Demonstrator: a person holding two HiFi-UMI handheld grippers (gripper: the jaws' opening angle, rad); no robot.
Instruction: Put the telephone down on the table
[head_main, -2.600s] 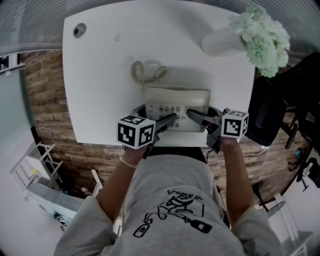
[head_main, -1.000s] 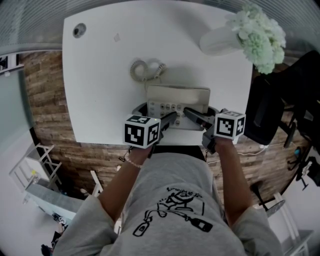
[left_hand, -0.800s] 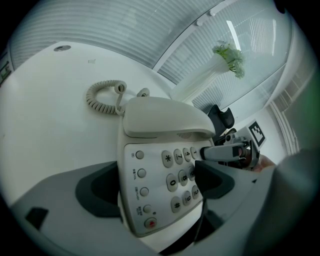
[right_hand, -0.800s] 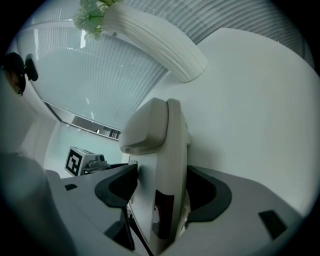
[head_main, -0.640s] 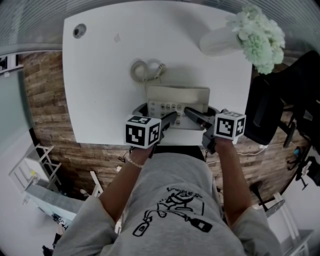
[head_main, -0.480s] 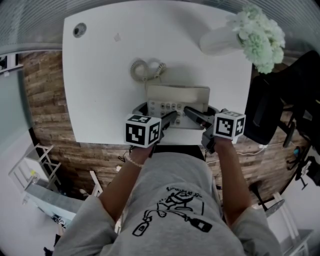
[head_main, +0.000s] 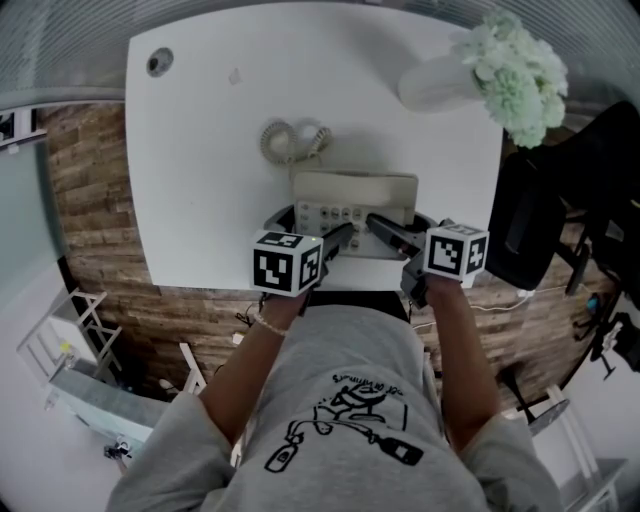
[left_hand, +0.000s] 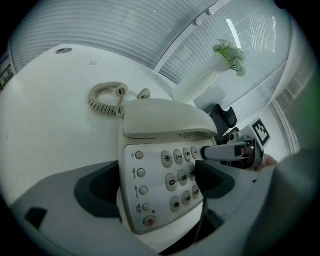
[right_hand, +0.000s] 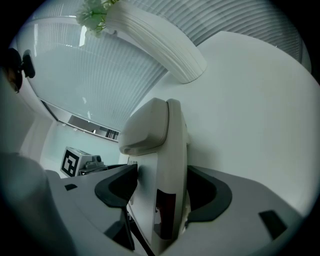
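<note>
Telephone is sitting over the near edge of the white table, handset on its cradle; whether its base is touching the surface cannot be told. At the left, its coiled cord is lying on the table just beyond the telephone. The left claw is reaching in from the person's side and clenching the telephone's near end: in the left gripper view one pad is pressing over the keypad and the other is bearing on the opposite side. The right claw is gripping the same end just beside it; the right gripper view is showing the telephone edge-on, squeezed between both pads. At the far right corner a white vase is holding pale flowers.
</note>
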